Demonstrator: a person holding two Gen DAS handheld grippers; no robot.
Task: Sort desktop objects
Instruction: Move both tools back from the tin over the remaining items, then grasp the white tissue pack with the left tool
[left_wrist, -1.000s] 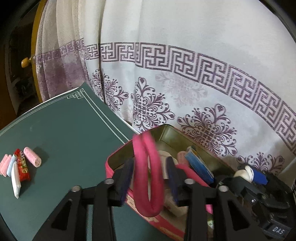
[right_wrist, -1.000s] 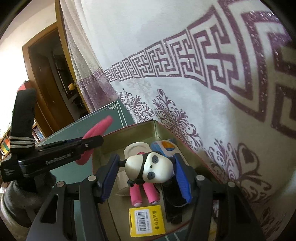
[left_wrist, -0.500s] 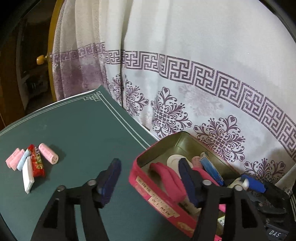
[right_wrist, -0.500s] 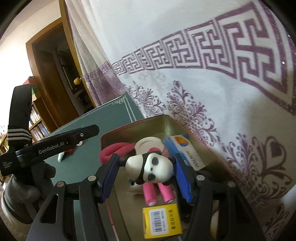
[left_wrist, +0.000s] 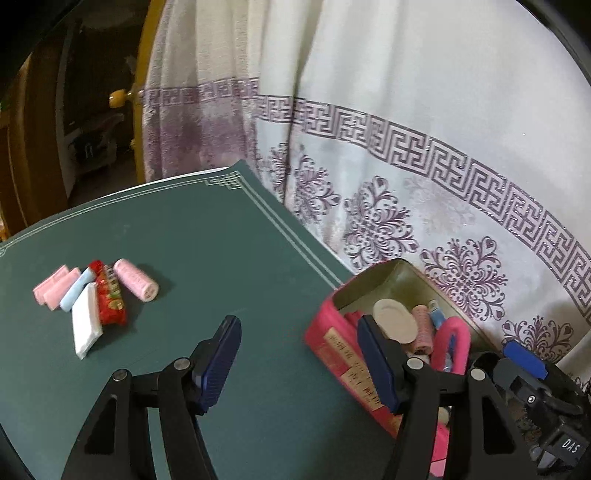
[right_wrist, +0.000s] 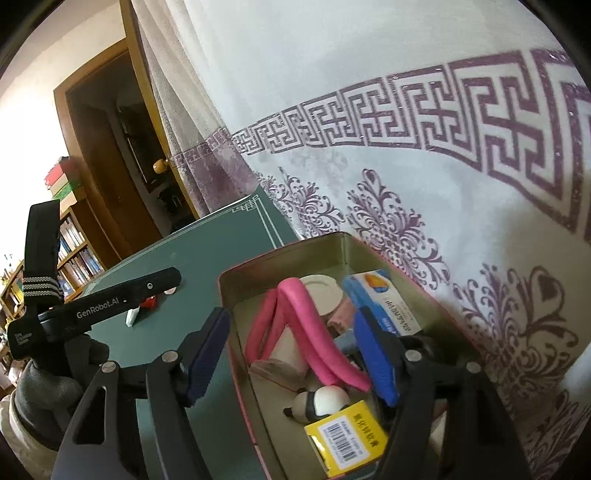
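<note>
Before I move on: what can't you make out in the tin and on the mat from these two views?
- Tin floor, right wrist view: hidden under pink loop and panda toy.
- Tin's near end, left wrist view: behind the gripper finger.
- Red packet print: too small.
- Mat items, right wrist view: hidden by left gripper.

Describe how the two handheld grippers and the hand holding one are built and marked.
Both the left gripper and right gripper have black linkage arms with silver rivets and ribbed dark-blue pads. The left's body reads "GenRobot.AI" and carries a black striped strap; a grey glove grips it.
</note>
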